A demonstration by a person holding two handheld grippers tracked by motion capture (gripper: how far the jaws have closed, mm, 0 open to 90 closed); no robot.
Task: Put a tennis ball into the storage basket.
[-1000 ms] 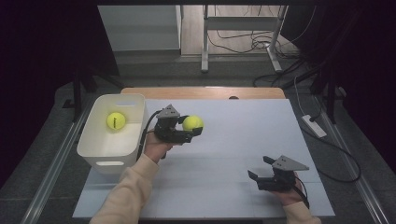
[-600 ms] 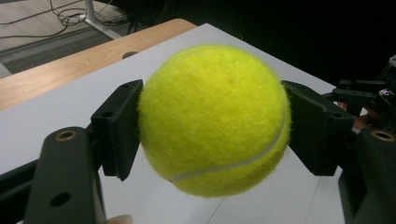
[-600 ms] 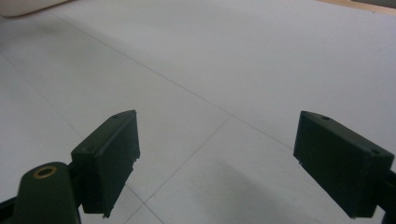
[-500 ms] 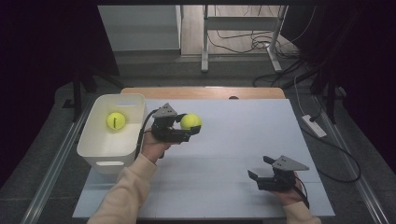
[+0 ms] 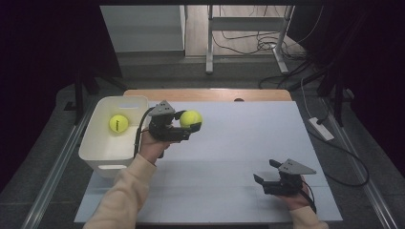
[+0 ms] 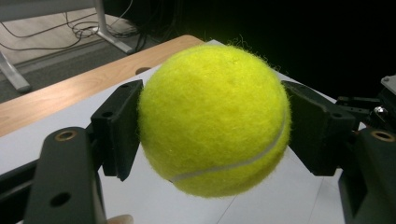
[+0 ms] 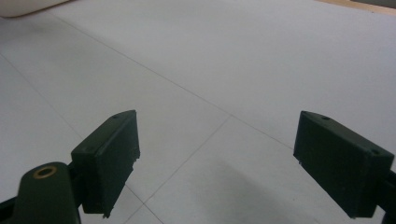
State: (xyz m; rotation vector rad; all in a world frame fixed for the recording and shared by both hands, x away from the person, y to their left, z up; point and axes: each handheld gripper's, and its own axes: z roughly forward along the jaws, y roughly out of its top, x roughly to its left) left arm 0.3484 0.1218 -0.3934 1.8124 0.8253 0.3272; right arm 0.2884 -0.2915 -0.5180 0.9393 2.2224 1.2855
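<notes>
Yellow ball lifted clear of the counter, pinched in the left tool.

Left tool (image 5: 190, 128) grips the ball (image 5: 191, 118) by both sides; in the left gripper view the two black jaws press into the felt of the ball (image 6: 212, 119), with white counter showing beneath it. Compared with a second ago, the hand has carried it a little higher and closer to the bin (image 5: 106, 155), which sits at nine o'clock from the ball and already holds a second ball (image 5: 118, 123). That suggests the pick-up is done and the drop into the bin comes next, a short carry over the near rim. Right tool (image 5: 263, 174) rests at four o'clock on the counter (image 5: 248, 138), jaws spread wide with nothing between them, as before.
</notes>
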